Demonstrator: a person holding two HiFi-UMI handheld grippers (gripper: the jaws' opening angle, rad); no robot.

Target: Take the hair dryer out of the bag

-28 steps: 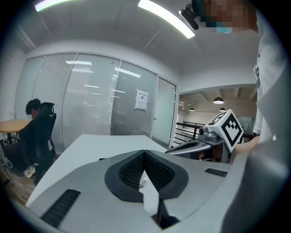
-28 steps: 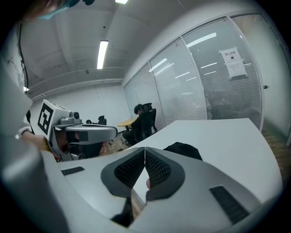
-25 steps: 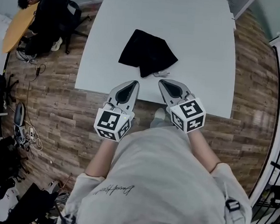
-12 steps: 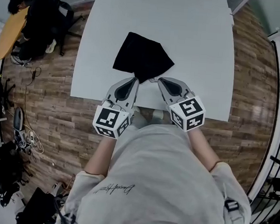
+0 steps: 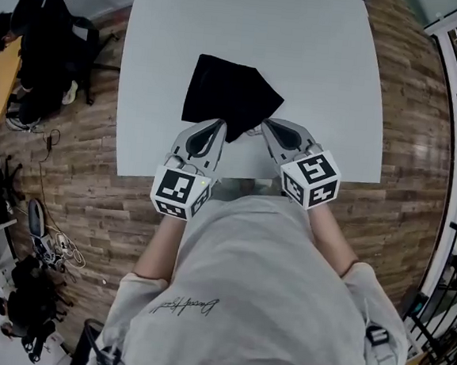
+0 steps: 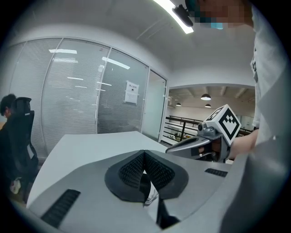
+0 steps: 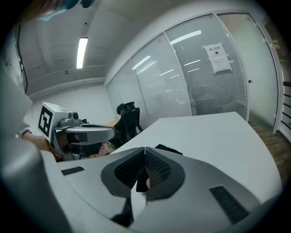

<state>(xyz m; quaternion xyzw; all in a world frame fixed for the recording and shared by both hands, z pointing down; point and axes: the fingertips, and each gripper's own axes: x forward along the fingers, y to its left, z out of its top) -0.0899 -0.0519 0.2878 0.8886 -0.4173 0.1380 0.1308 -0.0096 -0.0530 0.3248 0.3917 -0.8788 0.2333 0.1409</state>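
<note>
Right now my left gripper (image 6: 144, 154) has its ribbed pads (image 6: 132, 170) pressed flat together with nothing caught between them. My right gripper (image 7: 145, 150) is the same: jaws closed tip to tip and empty. Seen from the head view, both reach away from my body over the near edge of the white table (image 5: 327, 59), noses tipped a little downward and angled toward each other. Each one's marker cube (image 5: 181, 194) sits back near my shirt.

Just past the tips lies the bag (image 5: 230, 97). My left tip overlaps its near edge in the head view, though I cannot tell whether it actually touches the cloth. My right tip sits just beside the bag's near corner, on the right of it. In the right gripper view a dark hump of the bag rises straight beyond the closed jaws.

It is a soft black cloth bag, lying low and slightly rumpled, roughly four-sided, with one corner pointing toward me. A small pale sliver shows at that corner between my two tips. It may be part of the hair dryer or its cord, but it is too small to be sure.

Beyond the table's far left corner, a person (image 5: 34, 37) in dark clothes sits over the wooden floor (image 5: 68, 195).
</note>
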